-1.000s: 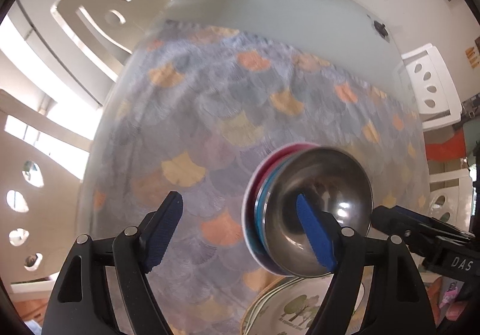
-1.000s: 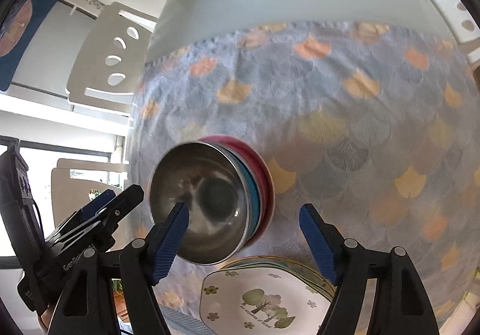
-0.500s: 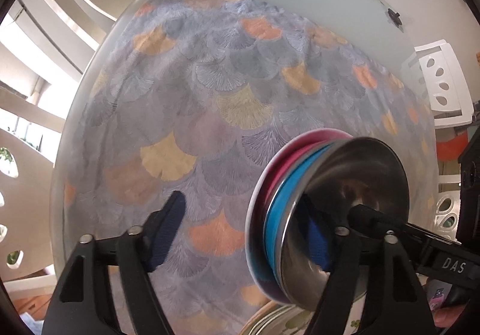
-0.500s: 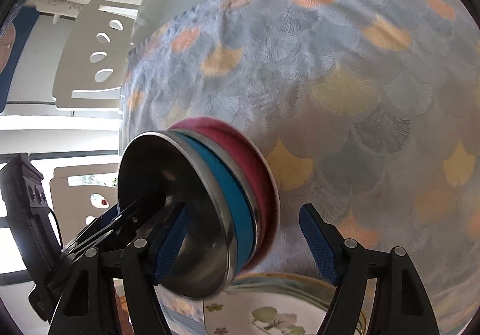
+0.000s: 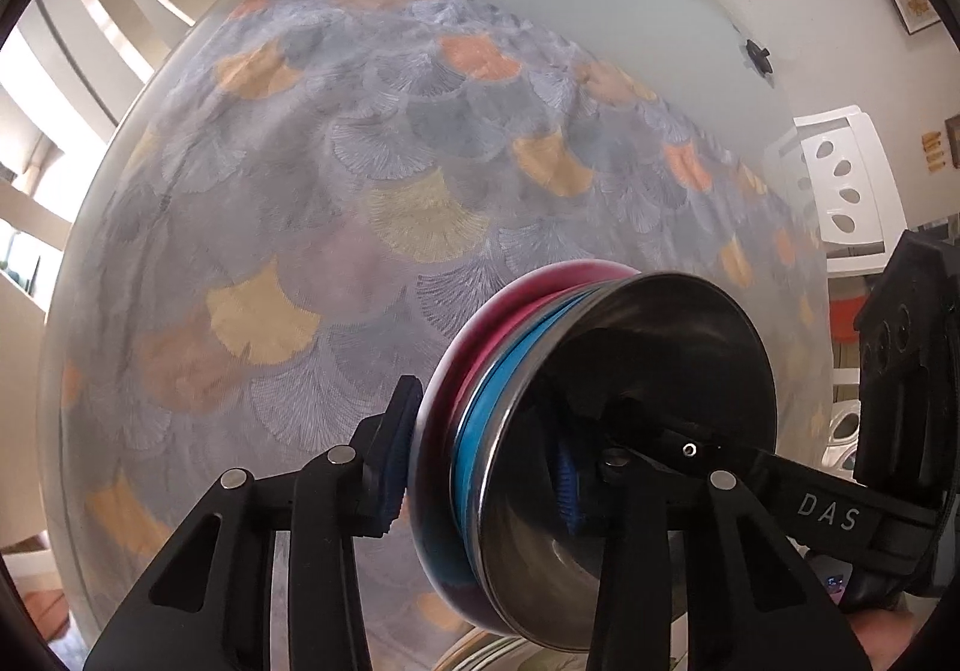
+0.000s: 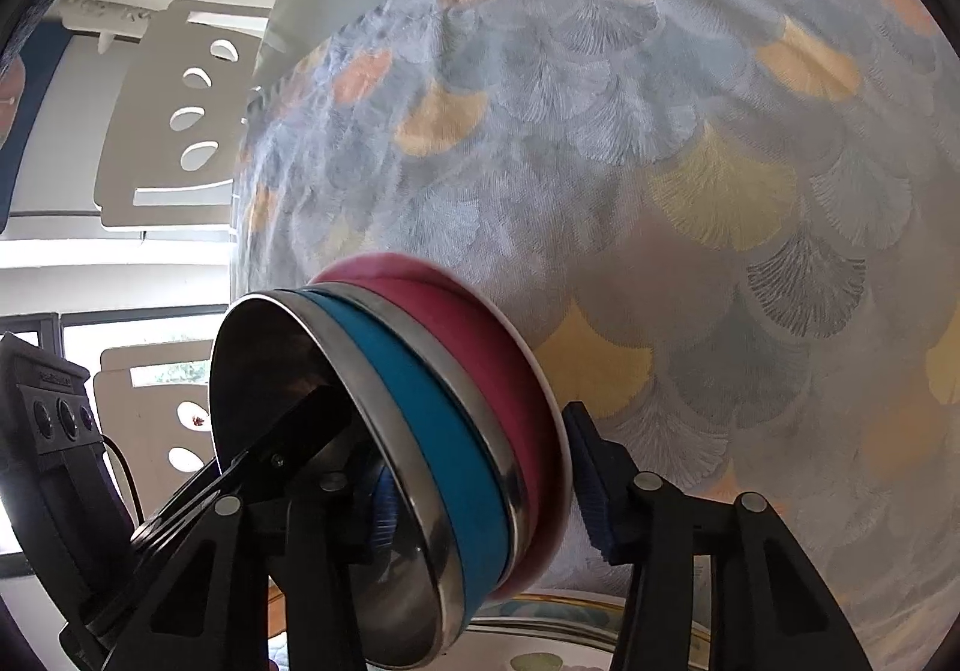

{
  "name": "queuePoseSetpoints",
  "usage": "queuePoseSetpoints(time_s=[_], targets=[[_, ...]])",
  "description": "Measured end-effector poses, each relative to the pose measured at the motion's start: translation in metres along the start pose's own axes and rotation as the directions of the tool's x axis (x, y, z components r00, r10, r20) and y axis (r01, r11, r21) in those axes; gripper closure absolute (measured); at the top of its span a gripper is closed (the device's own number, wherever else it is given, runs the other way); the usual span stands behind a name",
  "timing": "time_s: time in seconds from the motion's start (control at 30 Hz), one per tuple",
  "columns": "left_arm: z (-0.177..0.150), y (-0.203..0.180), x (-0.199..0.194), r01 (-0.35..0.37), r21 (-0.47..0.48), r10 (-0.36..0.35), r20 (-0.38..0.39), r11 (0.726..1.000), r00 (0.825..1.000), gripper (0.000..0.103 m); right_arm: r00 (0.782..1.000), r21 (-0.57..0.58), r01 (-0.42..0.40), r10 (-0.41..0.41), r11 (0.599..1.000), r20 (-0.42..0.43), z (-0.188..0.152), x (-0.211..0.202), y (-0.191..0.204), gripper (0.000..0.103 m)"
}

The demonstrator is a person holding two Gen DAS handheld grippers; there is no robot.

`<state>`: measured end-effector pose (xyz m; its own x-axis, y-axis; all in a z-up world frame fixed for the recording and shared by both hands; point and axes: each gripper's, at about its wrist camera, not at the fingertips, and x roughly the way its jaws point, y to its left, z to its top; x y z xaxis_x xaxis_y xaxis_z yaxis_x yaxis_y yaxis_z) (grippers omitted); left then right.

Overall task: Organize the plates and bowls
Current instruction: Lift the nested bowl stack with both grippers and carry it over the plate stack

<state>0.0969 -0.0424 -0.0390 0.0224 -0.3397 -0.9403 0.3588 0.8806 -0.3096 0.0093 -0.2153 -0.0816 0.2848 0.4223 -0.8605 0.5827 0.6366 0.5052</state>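
With jaws just closed across the bowl stack (image 5: 540, 425) wall from opposite sides, the left gripper (image 5: 480, 467) and right gripper (image 6: 486, 485) hold it between them, equally near.

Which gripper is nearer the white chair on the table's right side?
Right. The right gripper grips the bowl stack on the side toward the white chair; the left gripper grips the opposite side, farther off. Both jaws have just been closing on it.

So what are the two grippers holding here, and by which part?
Both hold the nested bowl stack by its wall: left gripper, right gripper.
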Motion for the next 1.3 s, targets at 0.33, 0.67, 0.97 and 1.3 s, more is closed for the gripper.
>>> queuePoseSetpoints(time_s=[0.33, 0.67, 0.97, 1.3], targets=[[-0.010, -0.002, -0.013, -0.029, 0.003, 0.029, 0.021, 1.000, 0.999, 0.069, 1.000, -0.026, 0.007, -0.007, 1.000, -0.009, -0.003, -0.003, 0.005, 0.064], [-0.028, 0.010, -0.038, -0.038, -0.066, 0.043, 0.077, 0.997, 0.996, 0.069, 1.000, -0.106, 0.019, -0.020, 0.994, -0.007, -0.019, -0.012, 0.029, 0.066], [-0.050, 0.014, -0.057, -0.036, -0.109, 0.048, 0.110, 0.993, 0.993, 0.069, 1.000, -0.161, 0.005, -0.006, 0.987, -0.004, -0.033, -0.026, 0.044, 0.067], [-0.075, 0.007, -0.072, -0.031, -0.147, 0.050, 0.133, 0.989, 0.990, 0.069, 1.000, -0.200, -0.013, 0.012, 0.980, -0.008, -0.052, -0.044, 0.041, 0.067]])
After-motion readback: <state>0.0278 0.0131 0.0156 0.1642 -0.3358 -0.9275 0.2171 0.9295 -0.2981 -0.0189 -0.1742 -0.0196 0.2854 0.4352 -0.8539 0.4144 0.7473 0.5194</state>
